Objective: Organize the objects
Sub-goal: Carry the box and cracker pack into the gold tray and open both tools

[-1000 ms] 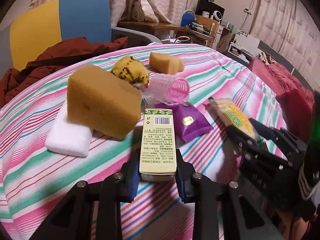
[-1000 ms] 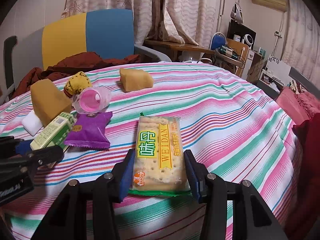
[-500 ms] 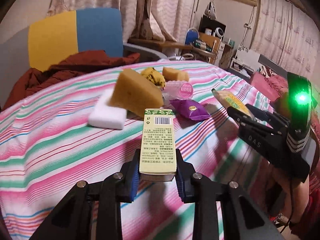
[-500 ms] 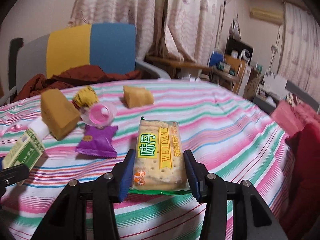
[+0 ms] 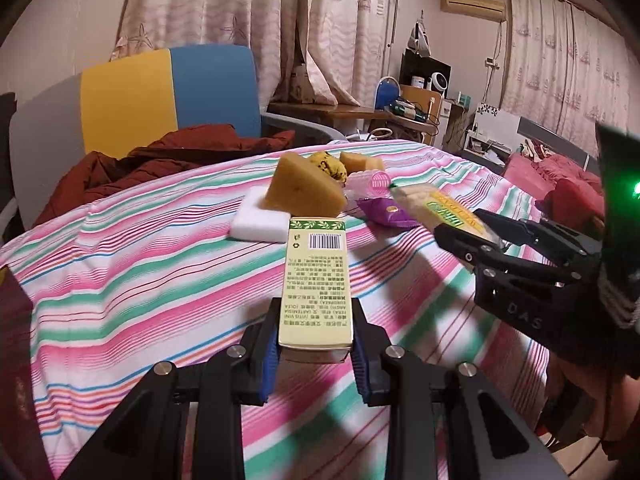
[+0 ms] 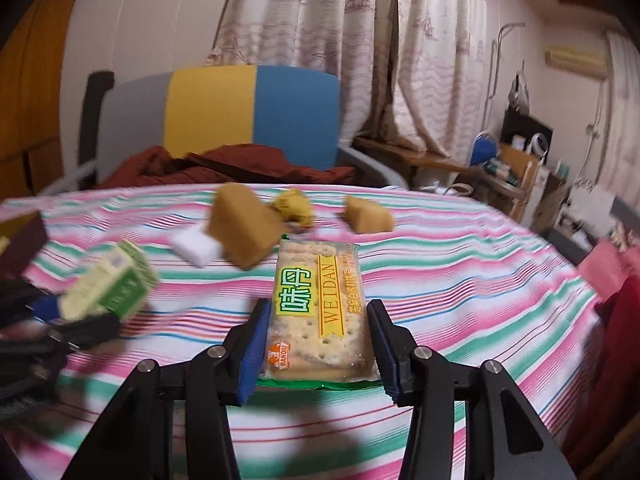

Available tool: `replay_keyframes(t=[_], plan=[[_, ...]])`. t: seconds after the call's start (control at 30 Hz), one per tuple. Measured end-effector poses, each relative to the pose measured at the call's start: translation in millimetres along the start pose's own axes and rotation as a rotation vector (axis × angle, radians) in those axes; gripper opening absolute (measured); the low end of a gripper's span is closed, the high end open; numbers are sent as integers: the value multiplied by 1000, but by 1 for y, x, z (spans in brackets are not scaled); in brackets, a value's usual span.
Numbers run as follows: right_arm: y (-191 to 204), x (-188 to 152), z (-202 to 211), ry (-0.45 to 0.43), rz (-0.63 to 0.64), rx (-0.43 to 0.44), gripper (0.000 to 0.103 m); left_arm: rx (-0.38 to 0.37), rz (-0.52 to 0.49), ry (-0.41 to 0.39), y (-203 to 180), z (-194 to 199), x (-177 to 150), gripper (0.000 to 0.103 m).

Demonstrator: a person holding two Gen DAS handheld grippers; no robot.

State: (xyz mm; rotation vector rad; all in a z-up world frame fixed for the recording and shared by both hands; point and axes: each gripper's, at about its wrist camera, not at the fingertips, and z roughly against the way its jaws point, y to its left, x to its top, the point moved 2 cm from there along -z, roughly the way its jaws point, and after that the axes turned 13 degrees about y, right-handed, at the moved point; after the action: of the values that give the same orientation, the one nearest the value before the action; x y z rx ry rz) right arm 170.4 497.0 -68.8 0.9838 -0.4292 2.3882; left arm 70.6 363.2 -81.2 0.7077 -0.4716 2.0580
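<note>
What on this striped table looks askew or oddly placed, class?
The large tan sponge is tilted, propped with one end on the white foam block rather than lying flat on the tablecloth. Nothing looks spilled or damaged.

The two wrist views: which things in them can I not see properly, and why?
- Purple packet: visible in the left wrist view; hidden in the right wrist view, likely behind the cracker pack.
- Pink roller: also missing from the right view.
- Green box: its small print is too small to read; motion-blurred in the right view.
- White block: partly covered by the large sponge.
- Dark object: cut off by the left edge, blurred.
</note>
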Motion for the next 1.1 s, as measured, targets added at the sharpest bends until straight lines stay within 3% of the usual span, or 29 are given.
replay_keyframes(t=[0.2, 0.3, 0.47, 0.9, 1.1], plan=[[44, -2, 17, 12, 1, 140, 49, 16, 45, 11, 17, 20, -25, 30], [68, -4, 22, 23, 35, 192, 49, -10, 82, -23, 27, 44, -37, 30], [107, -6, 24, 71, 60, 312, 49, 21, 118, -92, 49, 85, -49, 30], [221, 7, 51, 111, 176, 570, 49, 118, 385, -129, 145, 146, -93, 30], [275, 25, 59, 130, 247, 617, 49, 166, 481, -150, 190, 165, -103, 30]])
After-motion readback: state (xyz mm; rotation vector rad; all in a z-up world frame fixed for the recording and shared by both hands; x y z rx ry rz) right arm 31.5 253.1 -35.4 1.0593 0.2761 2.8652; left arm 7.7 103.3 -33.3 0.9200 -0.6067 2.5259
